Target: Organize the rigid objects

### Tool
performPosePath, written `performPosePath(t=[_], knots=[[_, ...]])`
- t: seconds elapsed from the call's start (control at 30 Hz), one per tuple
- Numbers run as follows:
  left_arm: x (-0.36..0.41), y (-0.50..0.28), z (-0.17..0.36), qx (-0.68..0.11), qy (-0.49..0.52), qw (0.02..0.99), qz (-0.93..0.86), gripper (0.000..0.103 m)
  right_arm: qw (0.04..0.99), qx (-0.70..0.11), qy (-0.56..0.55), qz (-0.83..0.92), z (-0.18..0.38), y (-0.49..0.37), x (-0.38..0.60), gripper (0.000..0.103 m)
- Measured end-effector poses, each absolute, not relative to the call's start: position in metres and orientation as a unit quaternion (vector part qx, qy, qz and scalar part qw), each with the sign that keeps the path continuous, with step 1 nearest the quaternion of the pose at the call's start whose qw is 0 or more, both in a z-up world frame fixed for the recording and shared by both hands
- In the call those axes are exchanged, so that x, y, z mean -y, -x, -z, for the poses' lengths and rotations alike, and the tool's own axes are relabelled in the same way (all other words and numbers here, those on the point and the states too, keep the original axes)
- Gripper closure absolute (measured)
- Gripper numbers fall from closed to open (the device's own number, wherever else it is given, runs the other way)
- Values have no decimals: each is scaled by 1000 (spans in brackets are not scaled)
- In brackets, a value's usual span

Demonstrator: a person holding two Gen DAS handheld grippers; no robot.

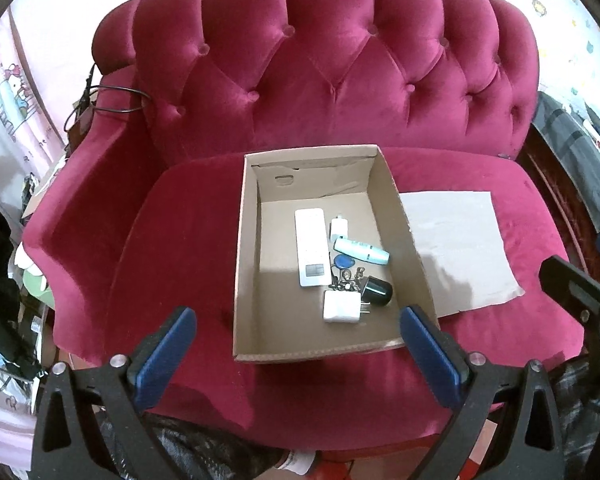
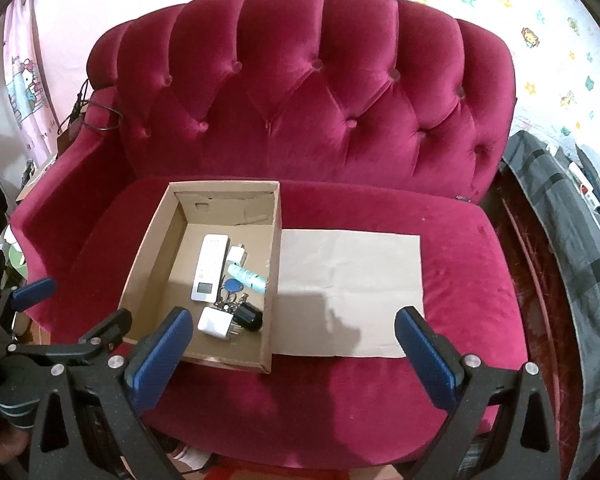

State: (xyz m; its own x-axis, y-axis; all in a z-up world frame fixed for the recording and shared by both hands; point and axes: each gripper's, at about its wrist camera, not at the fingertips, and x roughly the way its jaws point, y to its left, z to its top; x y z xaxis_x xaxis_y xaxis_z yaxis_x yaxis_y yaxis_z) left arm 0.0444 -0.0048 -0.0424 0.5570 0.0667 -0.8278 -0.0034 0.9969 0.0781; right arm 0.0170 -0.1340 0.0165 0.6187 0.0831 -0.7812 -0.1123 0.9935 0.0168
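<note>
An open cardboard box (image 1: 249, 264) (image 2: 148, 256) sits on the seat of a red velvet sofa. Inside lie a white remote (image 1: 311, 252) (image 2: 209, 266), a small white plug (image 1: 338, 227) (image 2: 236, 257), a pale blue tube (image 1: 360, 250) (image 2: 247, 277), a blue key fob with keys (image 1: 343, 262) (image 2: 233, 287), a white charger (image 1: 342, 306) (image 2: 215, 322) and a black adapter (image 1: 378, 291) (image 2: 250, 317). My left gripper (image 1: 296, 354) (image 2: 74, 308) hangs open before the box's near wall. My right gripper (image 2: 294, 354) (image 1: 572, 280) is open over the seat front, empty.
A flat sheet of brown paper (image 1: 456, 248) (image 2: 348, 292) lies on the seat right of the box. A black cable (image 1: 108, 100) drapes over the left armrest. Grey checked fabric (image 2: 568, 216) lies beside the sofa's right end. Clutter stands at the left.
</note>
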Motion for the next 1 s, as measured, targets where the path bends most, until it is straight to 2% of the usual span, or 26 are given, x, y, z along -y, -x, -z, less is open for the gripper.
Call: performPosePath(t=[1.0], knots=[[15, -22, 25, -451, -35, 892, -9, 0, 908, -415, 8, -59, -31, -3, 141, 0]])
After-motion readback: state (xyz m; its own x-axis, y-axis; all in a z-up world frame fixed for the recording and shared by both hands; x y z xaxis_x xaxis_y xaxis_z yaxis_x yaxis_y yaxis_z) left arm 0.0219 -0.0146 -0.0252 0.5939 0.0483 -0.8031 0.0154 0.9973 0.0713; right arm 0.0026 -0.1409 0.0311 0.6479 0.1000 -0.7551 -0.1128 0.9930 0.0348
